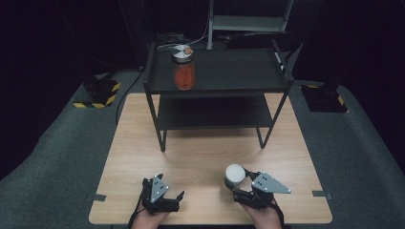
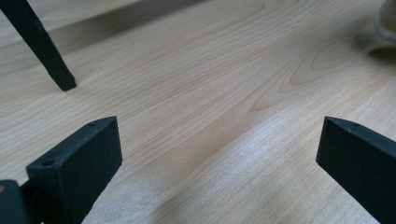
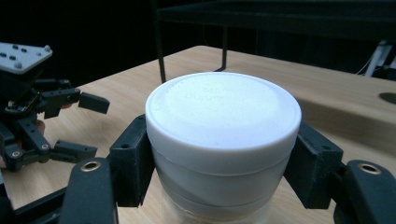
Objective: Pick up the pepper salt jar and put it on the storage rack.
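Observation:
A jar with a white lid [image 1: 235, 172] [image 3: 223, 116] stands on the wooden table [image 1: 191, 152] at the front right. My right gripper [image 1: 238, 180] [image 3: 222, 165] is shut on it, one black pad pressed to each side just under the lid. My left gripper [image 1: 171, 186] [image 2: 219, 149] rests low over the table at the front left, open, with only bare wood between its jaws. The right gripper view also shows the left gripper [image 3: 88, 127] at its left edge. An edge of the white jar [image 2: 387, 18] peeks into the top right of the left gripper view.
A black two-tier shelf rack [image 1: 215, 78] stands at the back of the table, one of its legs [image 2: 46, 51] close ahead of my left gripper. On its top tier stands a jar with orange contents and a silver lid [image 1: 183, 67]. Dark grey floor surrounds the table.

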Motion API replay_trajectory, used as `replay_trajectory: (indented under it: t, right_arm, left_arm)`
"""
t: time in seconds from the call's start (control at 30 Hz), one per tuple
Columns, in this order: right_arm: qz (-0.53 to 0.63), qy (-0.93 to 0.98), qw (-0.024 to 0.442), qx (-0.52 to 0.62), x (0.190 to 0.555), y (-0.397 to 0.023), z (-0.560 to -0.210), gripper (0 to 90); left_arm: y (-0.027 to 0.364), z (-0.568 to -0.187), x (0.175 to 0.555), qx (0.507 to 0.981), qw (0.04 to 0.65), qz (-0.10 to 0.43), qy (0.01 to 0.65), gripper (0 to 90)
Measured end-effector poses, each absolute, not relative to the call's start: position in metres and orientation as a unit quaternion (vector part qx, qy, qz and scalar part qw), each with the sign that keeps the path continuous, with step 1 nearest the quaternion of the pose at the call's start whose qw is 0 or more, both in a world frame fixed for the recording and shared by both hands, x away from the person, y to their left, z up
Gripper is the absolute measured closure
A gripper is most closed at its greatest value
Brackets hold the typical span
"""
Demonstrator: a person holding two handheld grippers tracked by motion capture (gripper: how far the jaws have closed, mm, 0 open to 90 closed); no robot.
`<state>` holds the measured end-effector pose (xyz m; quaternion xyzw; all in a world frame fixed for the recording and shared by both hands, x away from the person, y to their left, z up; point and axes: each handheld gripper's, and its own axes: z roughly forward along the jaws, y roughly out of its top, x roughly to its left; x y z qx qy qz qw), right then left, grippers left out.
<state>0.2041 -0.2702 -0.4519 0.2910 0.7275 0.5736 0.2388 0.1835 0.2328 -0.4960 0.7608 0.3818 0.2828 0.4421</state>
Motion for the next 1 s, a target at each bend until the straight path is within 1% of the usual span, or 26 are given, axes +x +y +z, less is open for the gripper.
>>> replay_trajectory:
  t: [0.3, 0.47, 0.63, 1.0]
  right_arm:
    - [0.577, 0.714, 0.253, 0.304, 0.199, -0.283, -0.433, 33.4]
    - [0.583, 0.701, 0.268, 0.311, 0.197, -0.291, -0.422, 33.0]
    - [0.590, 0.692, 0.271, 0.316, 0.197, -0.297, -0.415, 33.1]
    - [0.602, 0.676, 0.292, 0.308, 0.200, -0.308, -0.381, 33.1]
  left_arm:
    - [0.241, -0.498, 0.185, 0.755, 0.459, 0.270, 0.383, 0.4]
    - [0.241, -0.498, 0.184, 0.754, 0.457, 0.272, 0.386, 0.4]
    - [0.240, -0.497, 0.185, 0.756, 0.455, 0.271, 0.386, 0.4]
    - [0.242, -0.498, 0.185, 0.753, 0.460, 0.268, 0.387, 0.4]
